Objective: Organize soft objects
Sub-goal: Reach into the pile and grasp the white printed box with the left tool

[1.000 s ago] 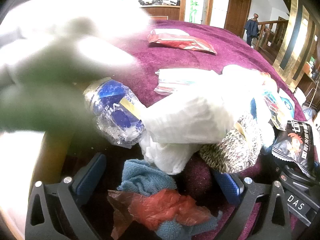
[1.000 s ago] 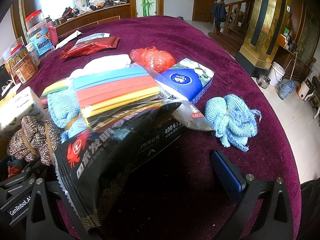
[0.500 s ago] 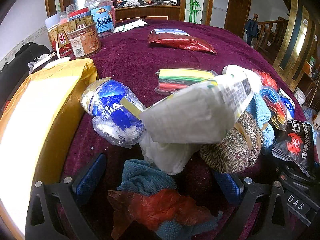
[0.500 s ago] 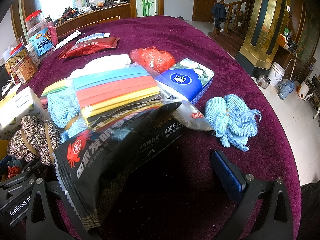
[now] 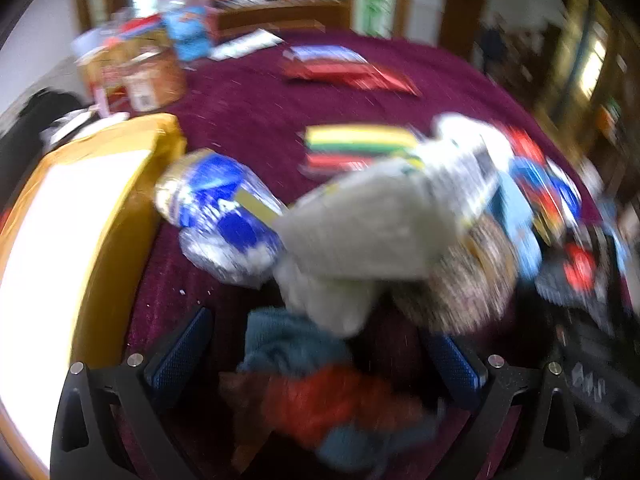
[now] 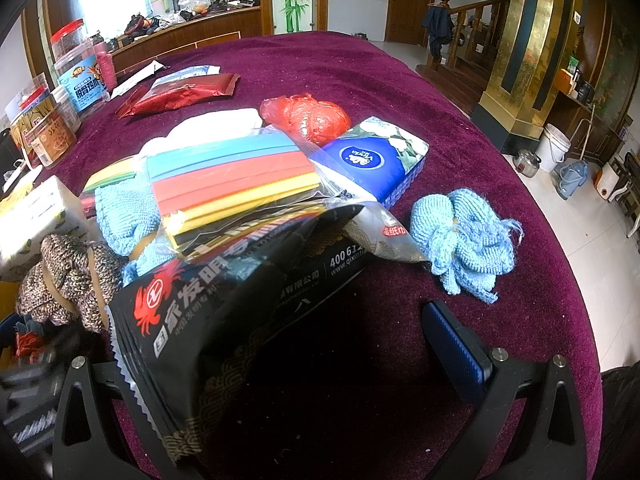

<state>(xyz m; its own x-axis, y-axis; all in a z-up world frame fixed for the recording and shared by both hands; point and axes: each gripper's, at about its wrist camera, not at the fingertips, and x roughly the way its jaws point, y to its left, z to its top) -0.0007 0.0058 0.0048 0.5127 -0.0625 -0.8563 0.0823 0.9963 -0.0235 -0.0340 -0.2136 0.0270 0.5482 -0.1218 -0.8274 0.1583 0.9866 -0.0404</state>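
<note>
Soft stuff piled on maroon tablecloth (image 6: 360, 64), left view blurred.
My left gripper (image 5: 320, 356) spread wide over teal cloth (image 5: 288, 344); my right gripper (image 6: 280, 344) can't tell, black packet (image 6: 224, 312) covers one finger.

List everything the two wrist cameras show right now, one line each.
Black crab-logo pouch: 1, black with red crab, nearest the right wrist camera, over the left finger.
Foam sheet packs: 2, rainbow stripes, centre of pile.
Tissue pack: 1, blue, right of the sheets.
Red plastic bag bundle: 1, behind the tissue pack.
Light blue knit bundle: 1, alone at right.
Light blue knit cloth: 1, under the sheets.
Brown-white knit bundle: 1, left edge.
Red foil pouch: 1, far left.
Snack jars: several, far left edge.
Blue-white plastic-wrapped bundle: 1, beside a yellow box.
Teal cloth with red bag: 1, between the left fingers.
Tablecloth: maroon.
Left gripper: open.
Right gripper: open.
</note>
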